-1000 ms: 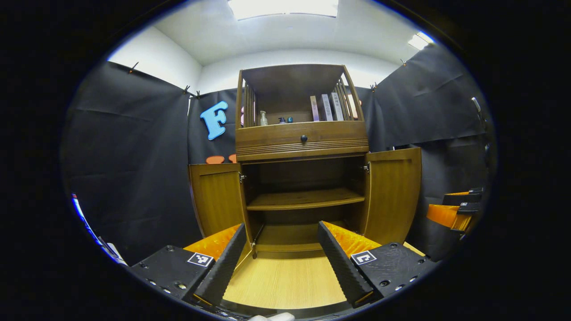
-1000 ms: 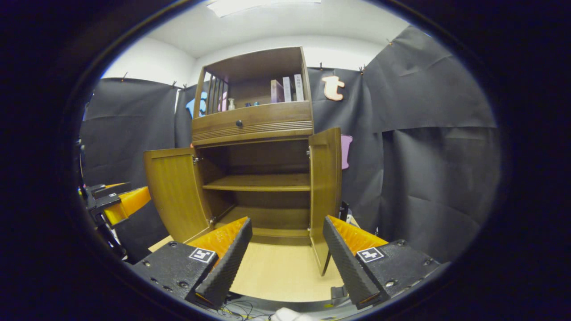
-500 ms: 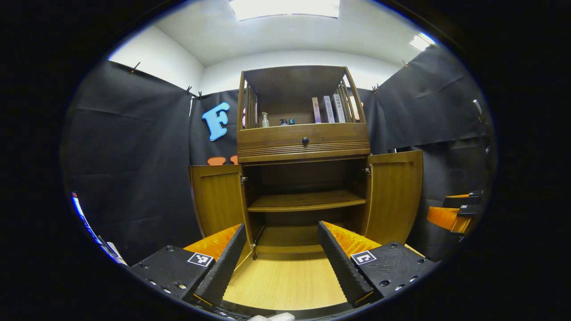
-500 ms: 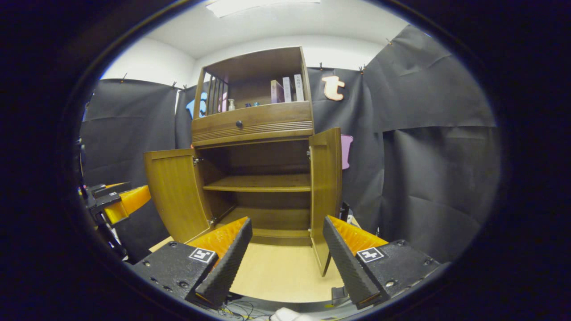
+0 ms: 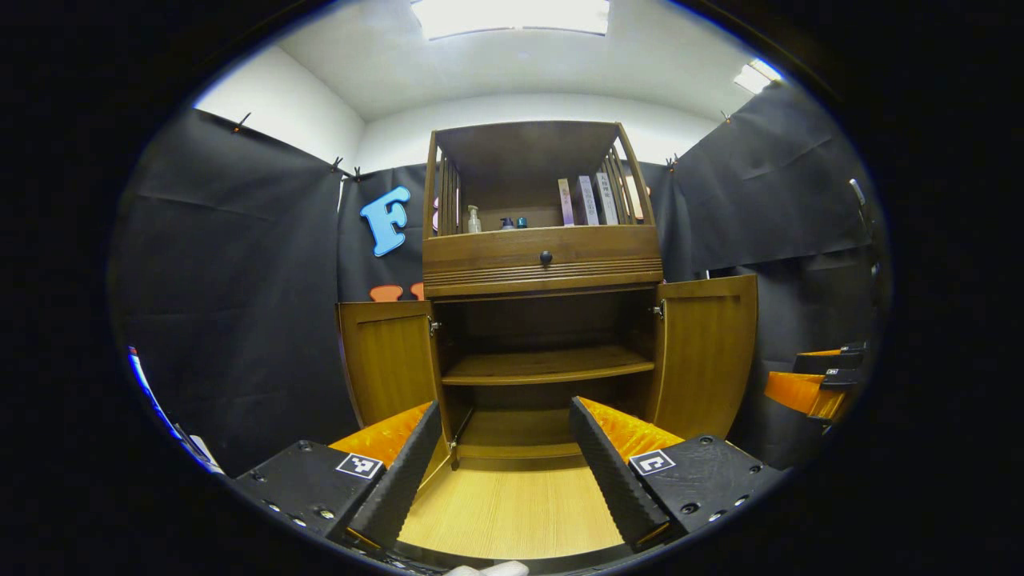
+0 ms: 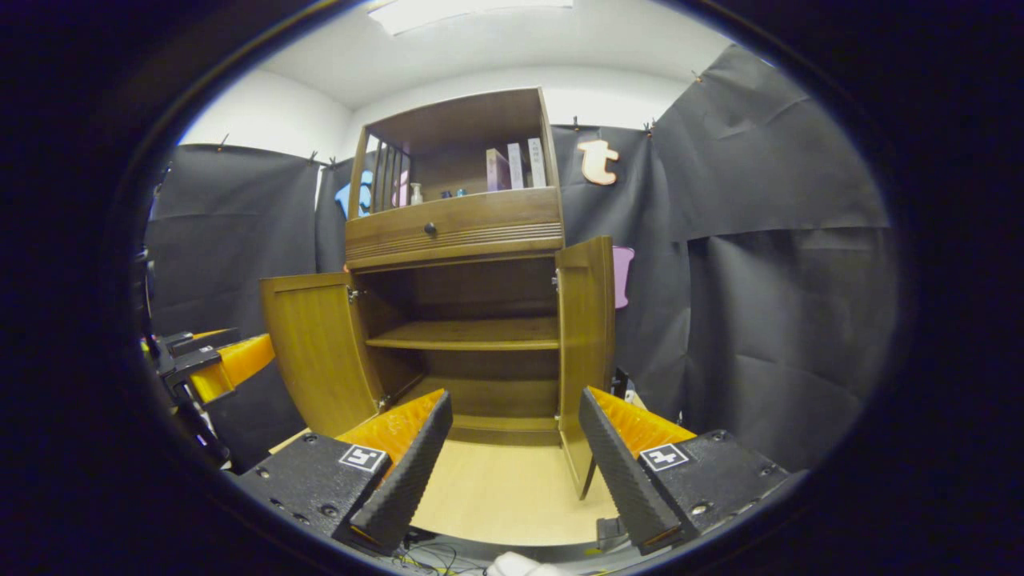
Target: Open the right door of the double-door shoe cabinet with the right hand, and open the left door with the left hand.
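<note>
The brown wooden shoe cabinet (image 5: 544, 256) (image 6: 456, 232) stands ahead with both lower doors swung wide. Its left door (image 5: 390, 360) (image 6: 320, 348) and right door (image 5: 704, 352) (image 6: 586, 344) stand out from the frame, baring the inner shelf (image 5: 548, 364) (image 6: 468, 334). My left gripper (image 5: 506, 468) hangs open in front of the cabinet, apart from it and holding nothing. My right gripper (image 6: 516, 464) is open too, a little back from the right door's edge. In the right gripper view the left gripper (image 6: 212, 364) sits at the far left; in the left gripper view the right gripper (image 5: 816, 380) sits at the far right.
A drawer with a dark knob (image 5: 546, 257) sits above the doors. Bottles (image 5: 474, 218) and books (image 5: 588, 200) stand on the open top shelf. A pale wood floor panel (image 5: 512, 508) lies before the cabinet. Black cloth walls close in on both sides. Cables (image 6: 448, 560) lie at the bottom.
Both views have tilted slightly, so the cabinet sits a little lower in frame. The doors stay wide open and both grippers remain open and apart from them.
</note>
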`<state>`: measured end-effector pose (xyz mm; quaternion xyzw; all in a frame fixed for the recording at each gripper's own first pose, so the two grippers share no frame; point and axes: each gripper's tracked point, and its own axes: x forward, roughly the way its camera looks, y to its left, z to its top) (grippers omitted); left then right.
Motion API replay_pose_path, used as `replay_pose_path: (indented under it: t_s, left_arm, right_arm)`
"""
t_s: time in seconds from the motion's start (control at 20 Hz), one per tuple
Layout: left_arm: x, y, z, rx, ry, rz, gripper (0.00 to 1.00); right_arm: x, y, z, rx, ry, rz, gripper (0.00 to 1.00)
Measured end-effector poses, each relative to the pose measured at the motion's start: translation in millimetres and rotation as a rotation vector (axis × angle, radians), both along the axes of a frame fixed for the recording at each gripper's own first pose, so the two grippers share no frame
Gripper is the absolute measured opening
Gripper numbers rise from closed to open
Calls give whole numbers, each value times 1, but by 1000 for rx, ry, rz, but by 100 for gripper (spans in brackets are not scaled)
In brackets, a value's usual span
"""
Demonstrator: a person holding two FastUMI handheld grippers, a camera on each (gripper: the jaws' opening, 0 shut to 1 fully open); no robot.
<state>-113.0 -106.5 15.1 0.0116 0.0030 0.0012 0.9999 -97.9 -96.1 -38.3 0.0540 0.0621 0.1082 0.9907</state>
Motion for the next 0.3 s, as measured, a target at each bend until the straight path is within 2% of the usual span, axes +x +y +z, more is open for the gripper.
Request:
replay_pose_path:
  t_s: [0.1, 0.15, 0.2, 0.3]
  left_arm:
    - [1, 0, -1, -4, 3, -1, 96]
    - [1, -1, -1, -5, 1, -3, 100]
    - [2, -2, -1, -5, 2, -4, 96]
    - [2, -4, 0, -4, 1, -6, 96]
  right_arm:
    - [-2, -2, -1, -6, -1, -2, 100]
    - [-2, -2, -2, -7, -1, -3, 100]
    - [-3, -3, -1, -7, -1, -4, 100]
    - [-3, -5, -2, -7, 2, -7, 100]
